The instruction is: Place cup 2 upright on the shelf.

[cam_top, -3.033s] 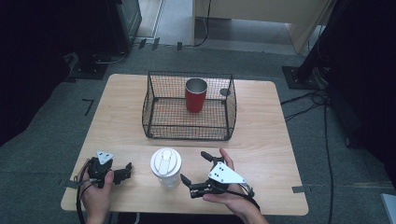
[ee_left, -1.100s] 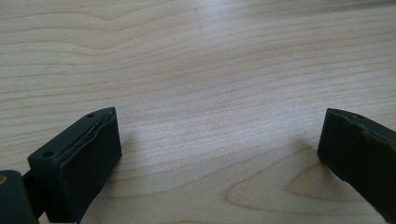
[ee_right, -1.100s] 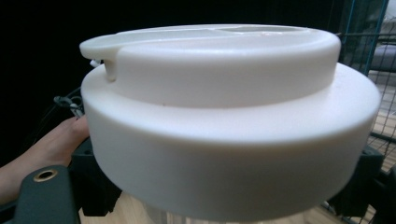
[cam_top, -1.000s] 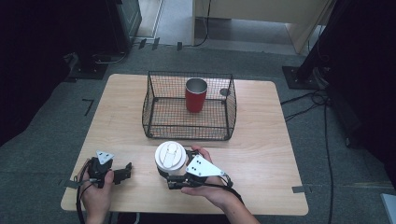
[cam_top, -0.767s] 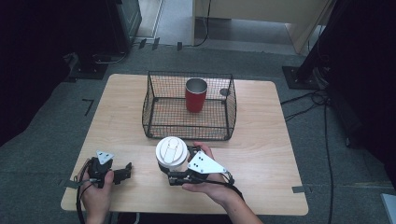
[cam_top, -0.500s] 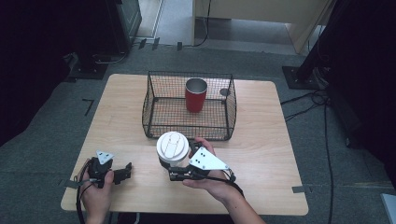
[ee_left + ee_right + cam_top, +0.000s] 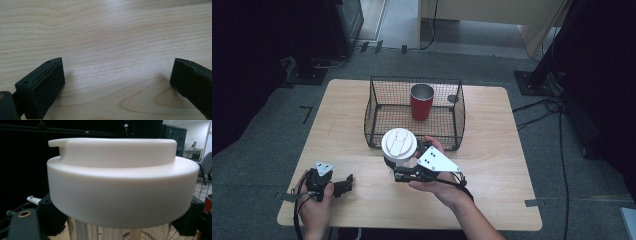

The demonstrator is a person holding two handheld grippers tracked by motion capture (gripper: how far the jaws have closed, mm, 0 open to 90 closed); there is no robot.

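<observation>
Your left gripper (image 7: 346,182) sits at the table's (image 7: 492,200) near-left corner, well left of the wire basket (image 7: 377,120); jaws spread wide over bare wood, nothing between them. Right of it, your right gripper (image 7: 396,172) is clamped under the white lid of the clear cup (image 7: 399,145), held above the tabletop just in front of the basket. Inside the basket stands a red tumbler (image 7: 421,101).

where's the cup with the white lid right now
In the high view, the white-lidded cup is gripped by the right tool, just in front of the wire basket holding the red tumbler.
</observation>
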